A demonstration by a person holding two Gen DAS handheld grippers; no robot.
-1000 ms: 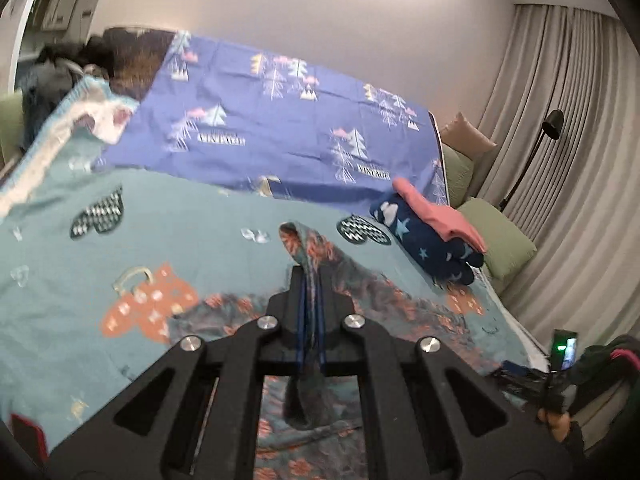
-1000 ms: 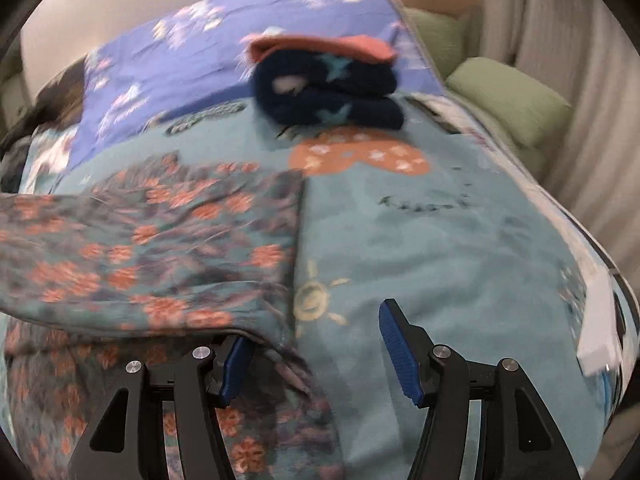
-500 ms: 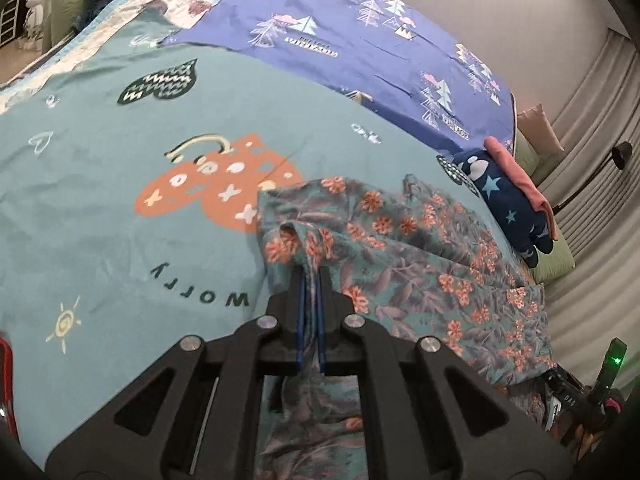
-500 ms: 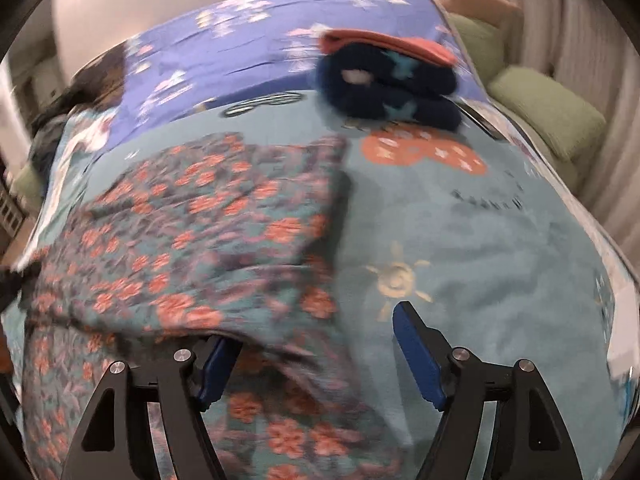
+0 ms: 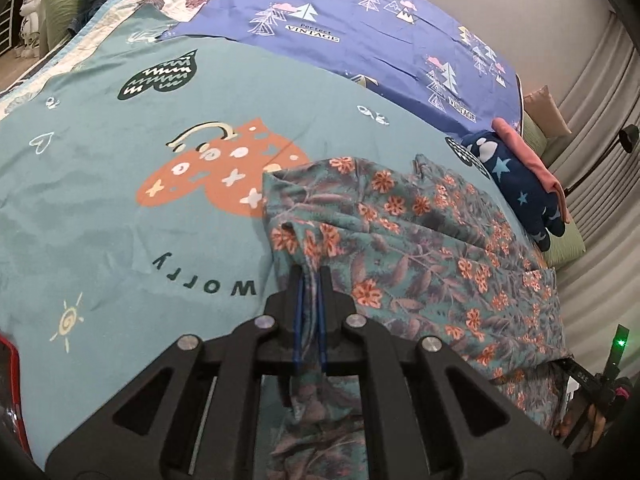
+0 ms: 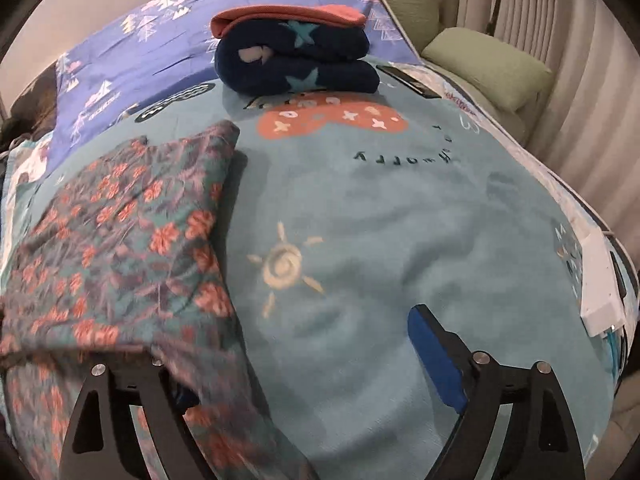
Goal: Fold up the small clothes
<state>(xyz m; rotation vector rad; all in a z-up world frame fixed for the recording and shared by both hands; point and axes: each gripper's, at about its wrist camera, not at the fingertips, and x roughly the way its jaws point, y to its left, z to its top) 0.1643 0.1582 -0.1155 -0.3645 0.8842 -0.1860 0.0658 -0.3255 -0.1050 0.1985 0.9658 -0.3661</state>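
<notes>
A teal garment with orange flowers point(image 5: 400, 248) lies folded over on the teal bed cover point(image 5: 100, 200). My left gripper point(image 5: 310, 276) is shut on a bunched edge of it, low over the bed. In the right wrist view the floral garment point(image 6: 120, 232) fills the left side and drapes over the left finger. My right gripper point(image 6: 300, 344) has its jaws opening wide; the blue right pad point(image 6: 436, 356) stands free over the cover, pressing nothing. A folded stack, a navy star garment under a pink one point(image 6: 296, 60), rests further back.
A purple tree-print sheet point(image 5: 360, 12) covers the far half of the bed. Green pillows point(image 6: 488, 60) and curtains line the right side, with a floor lamp point(image 5: 628, 136). A white device point(image 6: 600, 280) sits at the bed's right edge. The folded stack point(image 5: 516, 184) lies beyond the floral garment.
The left gripper came down toward the bed with the floral edge still in it, laying the cloth over. The right jaws spread wider and the cloth slipped from between them.
</notes>
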